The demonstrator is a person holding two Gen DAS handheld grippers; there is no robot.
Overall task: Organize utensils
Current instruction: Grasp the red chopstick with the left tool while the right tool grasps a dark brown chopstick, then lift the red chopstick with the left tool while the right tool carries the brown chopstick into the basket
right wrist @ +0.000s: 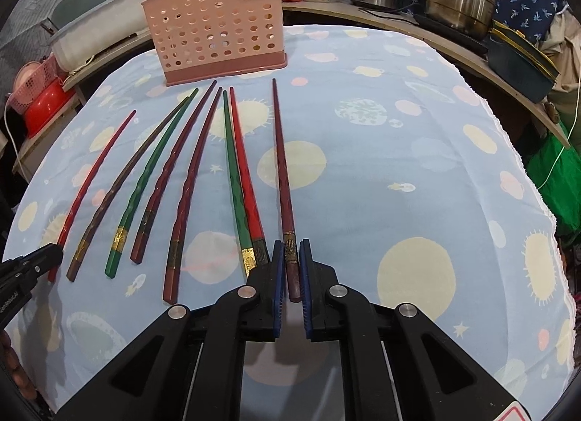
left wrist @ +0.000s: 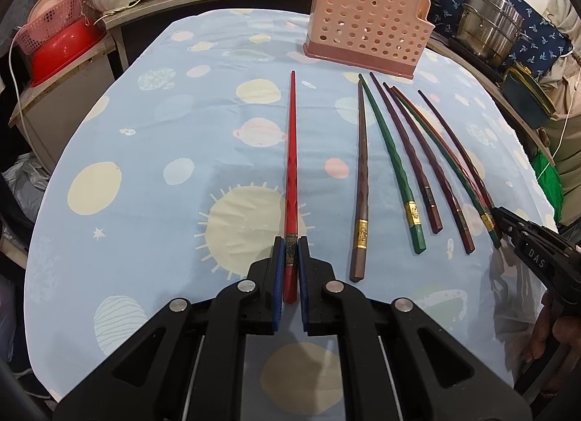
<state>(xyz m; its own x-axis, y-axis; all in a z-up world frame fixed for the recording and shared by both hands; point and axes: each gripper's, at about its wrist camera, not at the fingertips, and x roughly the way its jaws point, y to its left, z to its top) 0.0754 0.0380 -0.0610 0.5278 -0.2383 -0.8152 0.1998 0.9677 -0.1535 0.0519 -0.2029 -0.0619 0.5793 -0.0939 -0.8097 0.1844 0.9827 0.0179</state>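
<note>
We grip a red chopstick (left wrist: pixel 291 181) in the left fingers (left wrist: pixel 291 250), a maroon chopstick (right wrist: pixel 282 174) in the right fingers (right wrist: pixel 290 254), both closed tight. Next, we judge, lift both to the holder (right wrist: pixel 218 36) at upper left.

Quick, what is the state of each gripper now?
Left gripper: shut on the red chopstick.
Right gripper: shut on the dark maroon chopstick.

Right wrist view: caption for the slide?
Right gripper shut on a dark maroon chopstick, seven more beside it, pink holder behind.

Left gripper (left wrist: pixel 290 252) jaws clamp a red chopstick (left wrist: pixel 291 166); pink holder (left wrist: pixel 366 36) stands beyond.
</note>
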